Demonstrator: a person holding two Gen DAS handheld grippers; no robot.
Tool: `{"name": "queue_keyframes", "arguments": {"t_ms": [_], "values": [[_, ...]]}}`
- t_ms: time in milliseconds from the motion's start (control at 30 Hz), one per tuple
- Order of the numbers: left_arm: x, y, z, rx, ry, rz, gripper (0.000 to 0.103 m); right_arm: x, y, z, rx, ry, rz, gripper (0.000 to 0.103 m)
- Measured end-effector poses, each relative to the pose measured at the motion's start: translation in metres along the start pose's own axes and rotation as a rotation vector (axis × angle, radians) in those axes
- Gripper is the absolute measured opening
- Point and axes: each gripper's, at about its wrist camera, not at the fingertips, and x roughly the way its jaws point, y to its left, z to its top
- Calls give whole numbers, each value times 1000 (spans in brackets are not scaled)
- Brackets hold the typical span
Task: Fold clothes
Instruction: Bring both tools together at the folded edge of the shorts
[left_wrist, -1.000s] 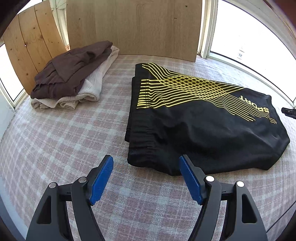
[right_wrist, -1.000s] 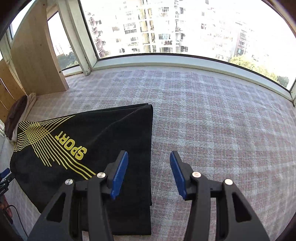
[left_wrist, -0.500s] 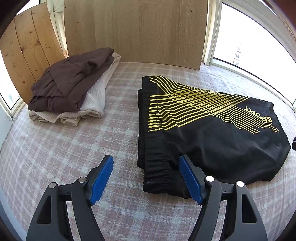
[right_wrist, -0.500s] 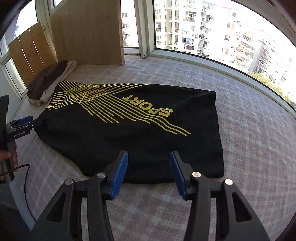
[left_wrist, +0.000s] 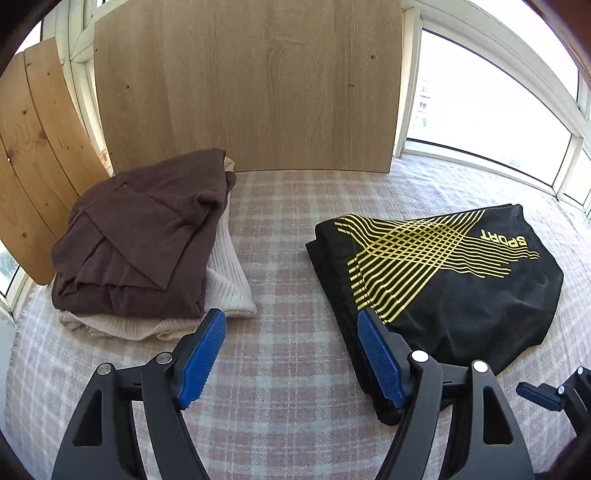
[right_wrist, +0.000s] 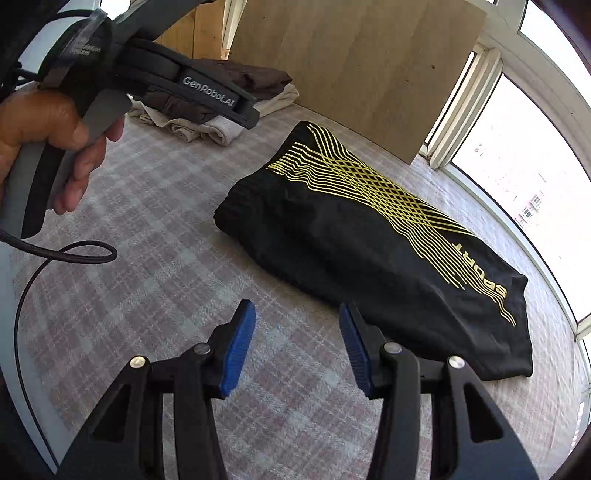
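Left gripper (left_wrist: 290, 352): blue ribbed pads (left_wrist: 202, 356) are seen spread and still widening, nothing between them, only the plaid cover (left_wrist: 284, 398) below. The right-hand pad is set over the near edge of the black shorts (left_wrist: 454, 295); contact cannot be told. Right gripper (right_wrist: 297, 347): jaws are held apart, empty, over bare cover just beside the shorts' near edge.

The surface is covered by a pink-and-white plaid cloth. The black shorts are laid flat, folded, toward its right side, well apart from the folded stack (left_wrist: 147, 243) at the far left corner, where a brown garment is piled on a cream knit one. Wooden boards (left_wrist: 247, 85) are stood against the far edge; windows (left_wrist: 491, 110) are wrapped round the right side, and buildings are seen outside.

"SPORT" is printed in yellow on the shorts beside crossing yellow lines. "GenRobot.AI" is read on the left gripper's body in the right wrist view, gripped by a hand (right_wrist: 48, 147), with a cable (right_wrist: 44, 269) looped below.

Open cover is left between stack and shorts, and along the near edge.
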Motion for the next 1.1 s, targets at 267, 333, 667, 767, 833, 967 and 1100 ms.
{"name": "queue_keyframes", "arguments": {"t_ms": [267,333,667,767,833,967,1100], "values": [[64,-10,52,77,-18,4,75,33,68,36,-139,-27,-217,47],[73,-9,57,45,-2,-25,76,42,66,40,-102,-14,-213,47],[103,-7,62,10,-4,-3,75,67,61,66,1,-23,-244,47],[105,-8,63,2,-4,-1,76,71,63,67,-1,-26,-277,54],[109,-13,63,16,-1,11,76,76,63,68,5,-19,-287,57],[115,-19,62,13,23,6,75,81,60,70,29,-8,-274,57],[125,-19,61,-11,75,-24,75,82,55,73,57,5,-241,57]]}}
